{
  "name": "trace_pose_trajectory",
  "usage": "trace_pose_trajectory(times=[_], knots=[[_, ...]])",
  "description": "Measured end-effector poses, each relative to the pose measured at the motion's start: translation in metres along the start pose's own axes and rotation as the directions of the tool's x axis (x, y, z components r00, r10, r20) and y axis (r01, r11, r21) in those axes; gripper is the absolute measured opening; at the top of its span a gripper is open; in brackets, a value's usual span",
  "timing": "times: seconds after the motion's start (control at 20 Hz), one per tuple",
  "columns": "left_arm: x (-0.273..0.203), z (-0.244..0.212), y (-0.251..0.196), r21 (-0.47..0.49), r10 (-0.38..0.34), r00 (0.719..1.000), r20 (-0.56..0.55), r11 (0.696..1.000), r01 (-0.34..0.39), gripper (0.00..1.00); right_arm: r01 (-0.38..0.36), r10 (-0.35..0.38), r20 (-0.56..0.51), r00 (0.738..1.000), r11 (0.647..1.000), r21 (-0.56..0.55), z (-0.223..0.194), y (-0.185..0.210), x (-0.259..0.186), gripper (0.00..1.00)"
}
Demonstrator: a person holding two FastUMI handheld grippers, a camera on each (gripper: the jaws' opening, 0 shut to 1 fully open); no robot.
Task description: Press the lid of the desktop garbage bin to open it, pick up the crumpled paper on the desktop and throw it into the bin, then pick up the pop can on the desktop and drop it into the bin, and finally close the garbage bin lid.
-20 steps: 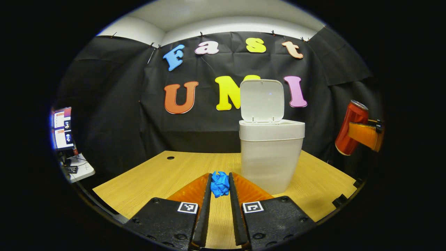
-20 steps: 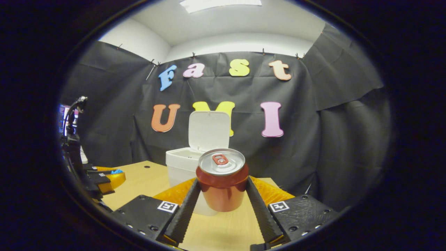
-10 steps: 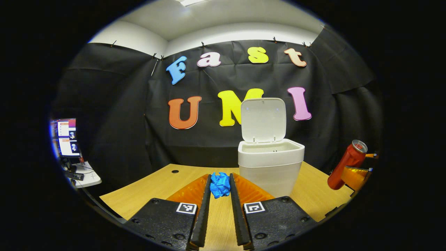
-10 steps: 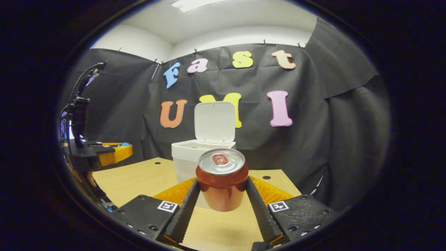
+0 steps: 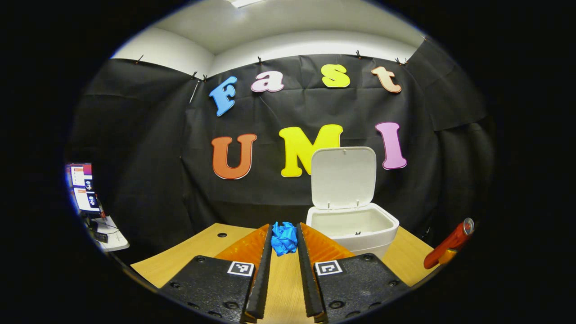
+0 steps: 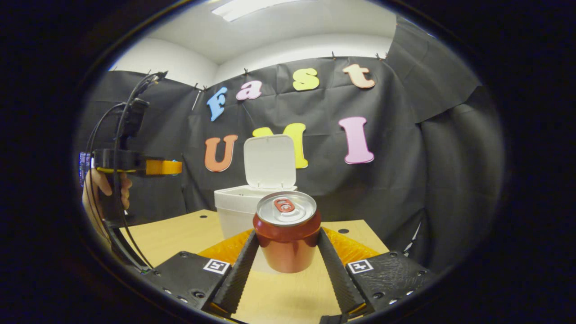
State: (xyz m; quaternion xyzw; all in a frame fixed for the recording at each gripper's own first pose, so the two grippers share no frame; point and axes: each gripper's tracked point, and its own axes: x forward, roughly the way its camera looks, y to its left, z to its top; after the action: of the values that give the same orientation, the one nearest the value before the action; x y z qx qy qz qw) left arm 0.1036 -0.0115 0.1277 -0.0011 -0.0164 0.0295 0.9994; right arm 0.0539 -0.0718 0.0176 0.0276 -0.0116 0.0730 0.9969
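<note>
Left gripper [image 5: 284, 238] holds the blue crumpled paper [image 5: 284, 237] between narrow jaws, raised above the wooden desktop [image 5: 202, 245], just left of the white garbage bin [image 5: 355, 227]. The bin's lid [image 5: 344, 177] stands upright and open. Right gripper [image 6: 287, 238] grips the red pop can [image 6: 287, 236] upright, off the desktop, in front of the bin.

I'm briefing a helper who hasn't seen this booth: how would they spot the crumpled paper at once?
Start at the wooden table with the white bin, its lid up. Just left of the bin, the left gripper has its jaws closed on the paper. It is the one blue, wrinkled wad; the other held item is a smooth red can.
</note>
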Motion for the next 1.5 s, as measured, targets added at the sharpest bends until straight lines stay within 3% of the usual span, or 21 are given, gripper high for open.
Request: trace_pose_trajectory(times=[0.2,0.45,0.6,0.85,1.15,1.4,1.45,1.5], knots=[[0.042,0.034,-0.027,0.017,-0.001,0.998,0.068,1.000,0.000,0.35,-0.008,0.007,0.033,0.999,1.000,0.016,0.004,-0.004,-0.003,0.79],[0.096,0.045,-0.098,0.039,-0.124,0.989,0.085,0.992,0.121,0.35,0.007,-0.008,0.074,0.997,1.000,0.005,0.015,-0.012,-0.013,0.79],[0.129,0.028,-0.129,0.039,-0.168,0.984,0.064,0.985,0.166,0.35,0.014,-0.013,0.130,0.991,1.000,-0.007,0.028,-0.015,-0.024,0.79],[0.169,-0.013,-0.140,-0.017,-0.148,0.989,-0.013,0.989,0.148,0.35,0.066,-0.064,0.156,0.986,0.998,-0.010,0.035,-0.028,-0.029,0.79],[0.172,-0.019,-0.135,0.045,-0.121,0.992,-0.039,0.991,0.122,0.38,0.057,-0.058,0.132,0.990,0.998,0.009,0.027,-0.033,-0.024,0.79],[0.166,-0.022,-0.151,0.060,-0.161,0.986,-0.042,0.985,0.164,0.40,0.061,-0.061,0.141,0.988,0.998,0.005,0.029,-0.035,-0.024,0.79],[0.162,-0.023,-0.153,0.053,-0.167,0.985,-0.045,0.984,0.169,0.42,0.063,-0.063,0.140,0.988,0.998,0.004,0.029,-0.036,-0.024,0.79],[0.159,-0.020,-0.152,0.052,-0.165,0.986,-0.031,0.985,0.167,0.51,0.066,-0.066,0.139,0.988,0.998,0.005,0.027,-0.037,-0.024,0.79]])
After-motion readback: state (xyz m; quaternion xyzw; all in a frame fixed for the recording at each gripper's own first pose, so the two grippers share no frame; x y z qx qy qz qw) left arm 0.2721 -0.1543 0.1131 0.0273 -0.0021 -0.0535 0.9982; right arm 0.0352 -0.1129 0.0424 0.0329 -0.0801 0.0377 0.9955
